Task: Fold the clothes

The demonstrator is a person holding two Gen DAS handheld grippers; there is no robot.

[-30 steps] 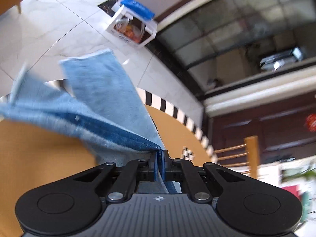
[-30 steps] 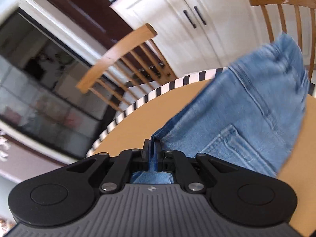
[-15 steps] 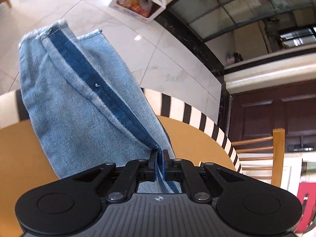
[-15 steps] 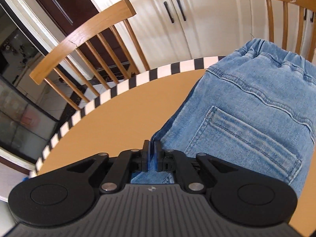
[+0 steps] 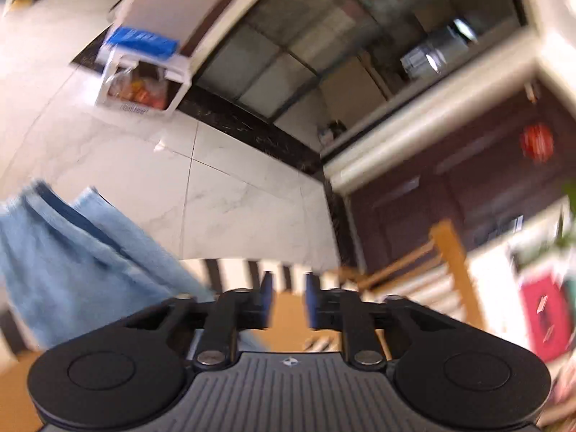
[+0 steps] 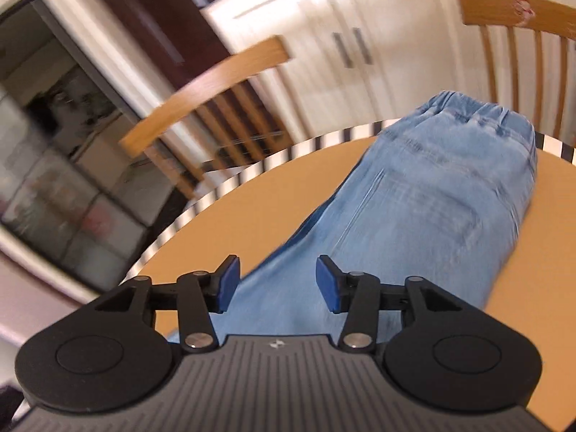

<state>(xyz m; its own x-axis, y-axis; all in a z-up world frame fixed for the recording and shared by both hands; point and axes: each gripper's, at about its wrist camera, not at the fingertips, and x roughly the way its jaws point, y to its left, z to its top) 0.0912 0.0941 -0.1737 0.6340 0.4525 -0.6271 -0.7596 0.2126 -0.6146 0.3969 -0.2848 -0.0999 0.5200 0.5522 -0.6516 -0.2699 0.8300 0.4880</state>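
A pair of light blue jeans (image 6: 432, 194) lies on the round orange table (image 6: 252, 212), waistband at the far edge, back pocket up. My right gripper (image 6: 277, 280) hovers over the near part of the jeans; its jaws are opening and the blue pads touch no cloth. In the left wrist view the leg ends of the jeans (image 5: 72, 262) lie at the left over the table's striped rim. My left gripper (image 5: 288, 298) is to the right of them, jaws opening, with only table showing between the pads.
The table has a black-and-white striped rim (image 6: 223, 187). Wooden chairs (image 6: 216, 82) (image 6: 518, 36) stand behind it, and another chair (image 5: 442, 262) is at the right in the left wrist view. A white storage bin (image 5: 144, 79) sits on the marble floor.
Both grippers were shut on the jeans and have let go; their jaws now stand apart. The jeans have dropped flat onto the table. The left gripper has swung right, away from the leg ends.
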